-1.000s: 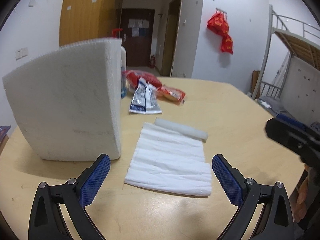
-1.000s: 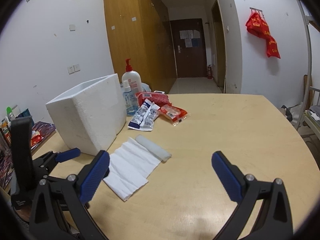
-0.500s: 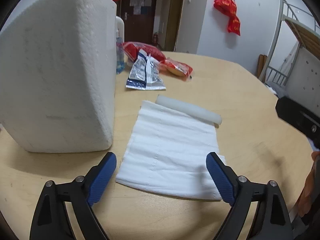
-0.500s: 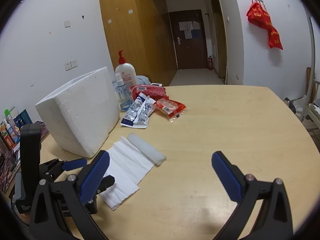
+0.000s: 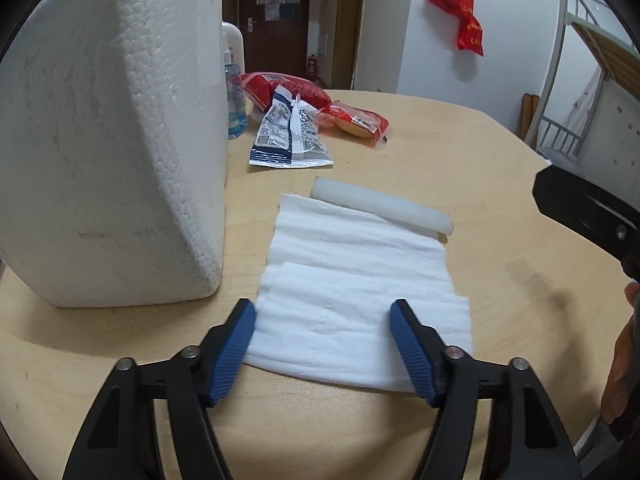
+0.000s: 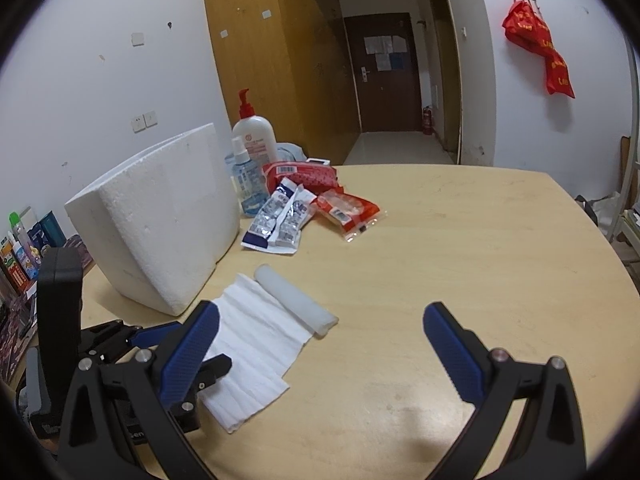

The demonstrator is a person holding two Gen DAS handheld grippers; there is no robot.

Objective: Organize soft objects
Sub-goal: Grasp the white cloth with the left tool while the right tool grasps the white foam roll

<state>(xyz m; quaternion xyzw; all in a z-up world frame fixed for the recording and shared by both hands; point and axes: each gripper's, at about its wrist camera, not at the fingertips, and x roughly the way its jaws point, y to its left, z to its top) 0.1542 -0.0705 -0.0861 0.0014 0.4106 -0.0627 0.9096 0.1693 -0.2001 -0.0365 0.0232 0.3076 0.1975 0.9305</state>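
Left wrist cam: my left gripper (image 5: 322, 320), jaws closing w/ the unrolled gauze sheet (image 5: 356, 276) between, nothing gripped yet; next: pinch near edge. Right gripper (image 6: 320, 340) open, idle.

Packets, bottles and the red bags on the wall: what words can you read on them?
No text can be read for sure.
Red plastic bags on the wall: yellow letters, too blurred.
White pump bottle with red top: round red logo, words too small.
Blue-and-white foil packets: print too small.
Red snack packets: barcode labels, too small.
Papers on the dark door: blurred.
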